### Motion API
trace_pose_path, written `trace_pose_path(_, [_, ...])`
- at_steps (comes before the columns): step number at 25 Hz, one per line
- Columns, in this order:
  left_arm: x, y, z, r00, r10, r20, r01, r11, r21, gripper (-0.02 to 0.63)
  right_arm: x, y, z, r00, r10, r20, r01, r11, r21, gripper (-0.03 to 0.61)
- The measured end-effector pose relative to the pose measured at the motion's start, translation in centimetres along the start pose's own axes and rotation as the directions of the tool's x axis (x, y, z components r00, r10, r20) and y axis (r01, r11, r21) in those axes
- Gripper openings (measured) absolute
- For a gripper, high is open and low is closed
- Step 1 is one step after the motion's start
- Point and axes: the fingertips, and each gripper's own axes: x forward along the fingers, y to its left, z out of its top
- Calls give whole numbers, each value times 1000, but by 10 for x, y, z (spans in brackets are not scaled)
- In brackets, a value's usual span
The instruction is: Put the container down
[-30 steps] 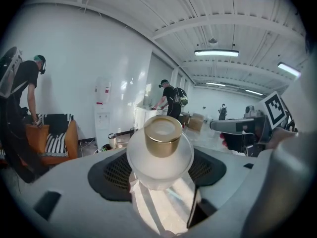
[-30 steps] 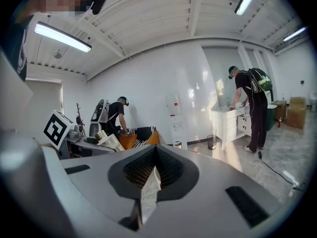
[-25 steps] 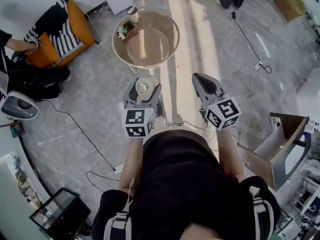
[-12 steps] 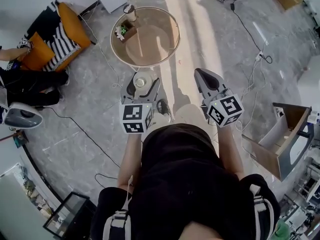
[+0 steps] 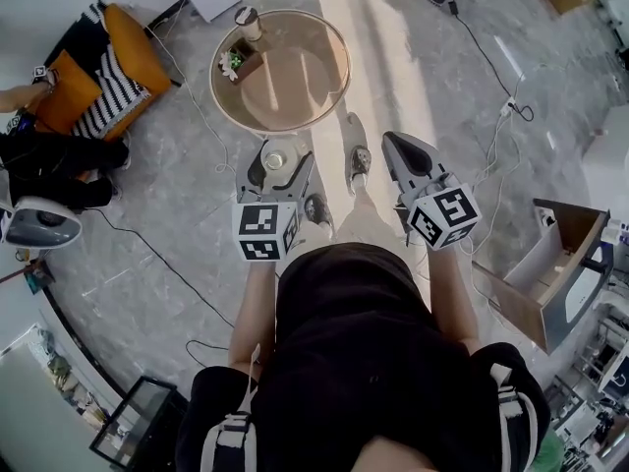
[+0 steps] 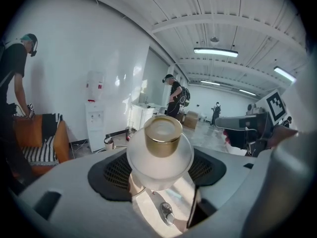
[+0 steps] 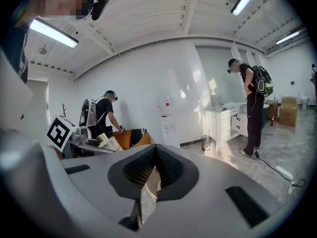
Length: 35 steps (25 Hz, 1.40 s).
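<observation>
**Grip on frosted jar [image 5: 274, 159], round table [image 5: 295, 91] ahead**

Clenches left gripper [image 5: 278, 153] on the jar's pale body, gold cap up, above the floor, upright presumably so nothing spills. Shuts right gripper [image 5: 398, 147] on nothing, level alongside, seemingly just parked. Leaves the table well apart ahead: likely landing spot, with free glass beside lidded cup [image 5: 244, 20] and small box [image 5: 241, 62] at its far-left edge.

Grey marble-look floor [image 5: 128, 185], black cables [image 5: 157, 256] trailing across it. Round glass surface [image 5: 300, 91] at 12 o'clock, orange armchair [image 5: 138, 52] at 10 o'clock. White walls [image 7: 148, 78], white water dispenser [image 6: 94, 110] against one, strip lights [image 6: 215, 52] on the ceiling.
</observation>
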Motion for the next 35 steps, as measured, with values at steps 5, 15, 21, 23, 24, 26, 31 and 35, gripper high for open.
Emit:
trace_pose_path(5, [26, 4, 13, 1000, -4, 9, 4, 1000, -30, 344, 16, -21, 11, 1000, 14, 4, -14, 1000, -1, 3])
trace_pose_path(15, [97, 2, 59, 998, 63, 8, -63, 998, -13, 344, 68, -88, 45, 994, 113, 4, -113, 993, -14, 3])
trace_pose_path(21, [134, 8, 84, 992, 126, 20, -126, 992, -23, 344, 103, -121, 67, 983, 181, 12, -181, 983, -25, 3])
trace_pose_path(23, [146, 7, 86, 990, 143, 17, -142, 989, -33, 344, 110, -132, 69, 980, 199, 4, -199, 980, -24, 3])
trace_pose_path(24, [151, 6, 87, 989, 149, 14, -148, 988, -41, 344, 112, -137, 70, 978, 207, -2, -207, 978, -21, 3])
trace_pose_path(26, [161, 5, 85, 987, 160, 4, -160, 985, -64, 344, 118, -147, 69, 974, 225, -14, -226, 974, -15, 3])
trace_pose_path(31, [186, -3, 79, 981, 193, -8, -193, 976, -98, 344, 131, -171, 63, 961, 272, -49, -273, 962, -11, 3])
trace_pose_path(35, [196, -11, 73, 976, 214, -32, -217, 970, -106, 344, 137, -182, 60, 951, 299, -74, -300, 954, -7, 3])
